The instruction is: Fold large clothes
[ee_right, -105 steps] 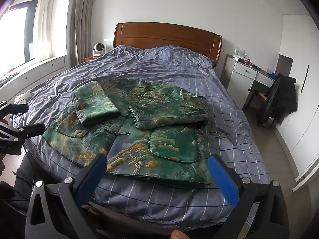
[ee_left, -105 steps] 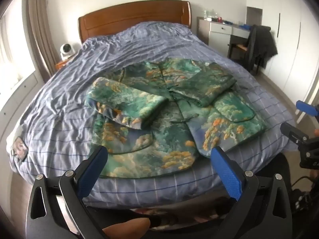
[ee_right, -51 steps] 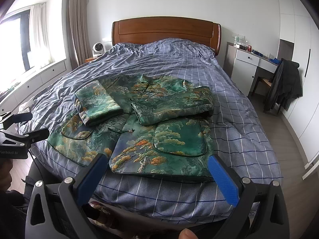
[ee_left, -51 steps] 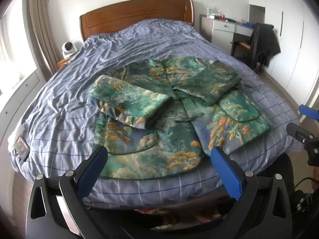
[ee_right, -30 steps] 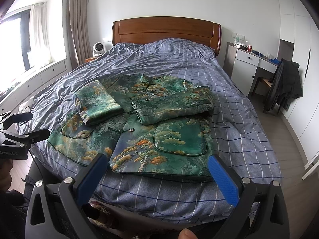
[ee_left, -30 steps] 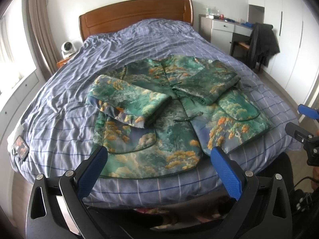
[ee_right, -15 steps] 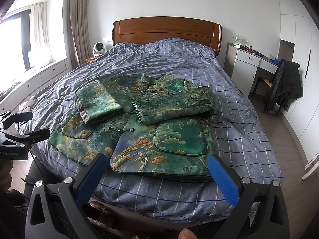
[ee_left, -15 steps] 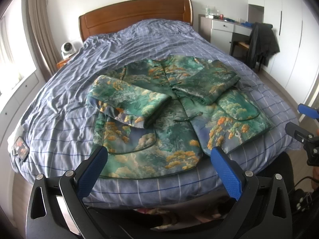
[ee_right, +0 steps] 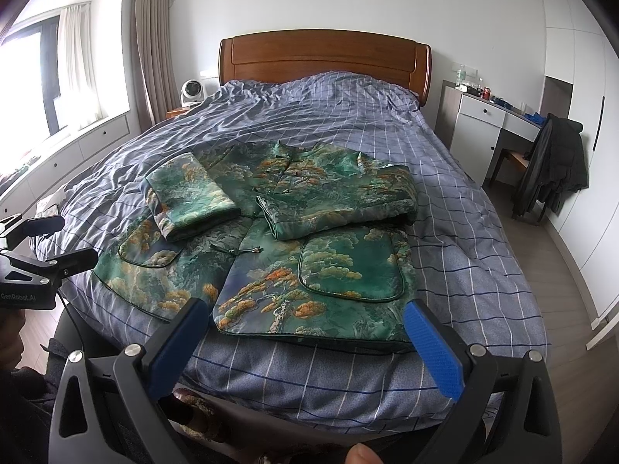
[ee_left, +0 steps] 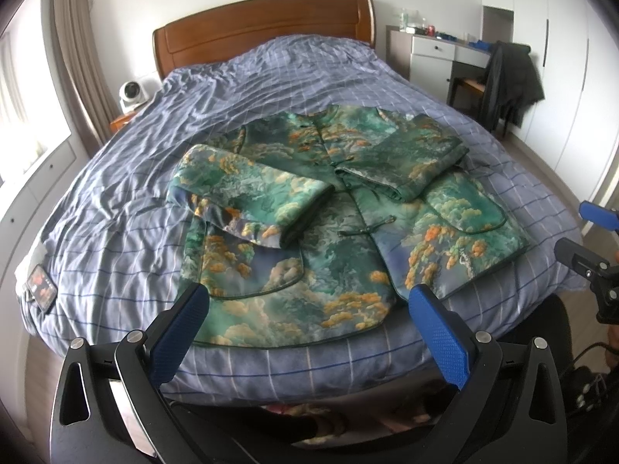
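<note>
1. Nothing has shifted much since half a second ago: my two views hold the same framing, and the jacket lies as it did.
2. I see the bed [ee_left: 116,201] filling both views, its blue checked cover wrinkled, with the wooden headboard [ee_right: 325,58] at 12 o'clock.
3. I have the jacket [ee_left: 332,224] spread flat near the foot edge, green with orange and cream trees, collar toward 12 o'clock and hem toward 6 o'clock.
4. Both sleeves are folded in over the chest: one [ee_left: 251,197] at 10 o'clock of the jacket's middle, the other [ee_left: 406,162] at 2 o'clock.
5. My left gripper [ee_left: 313,332] hangs off the foot of the bed at 6 o'clock, blue pads spread wide, gripping nothing.
6. My right gripper [ee_right: 309,344] sits likewise at 6 o'clock of its own view, pads wide apart and empty, clear of the hem.
7. I spot a phone [ee_left: 40,284] on the cover's edge at 9 o'clock.
</note>
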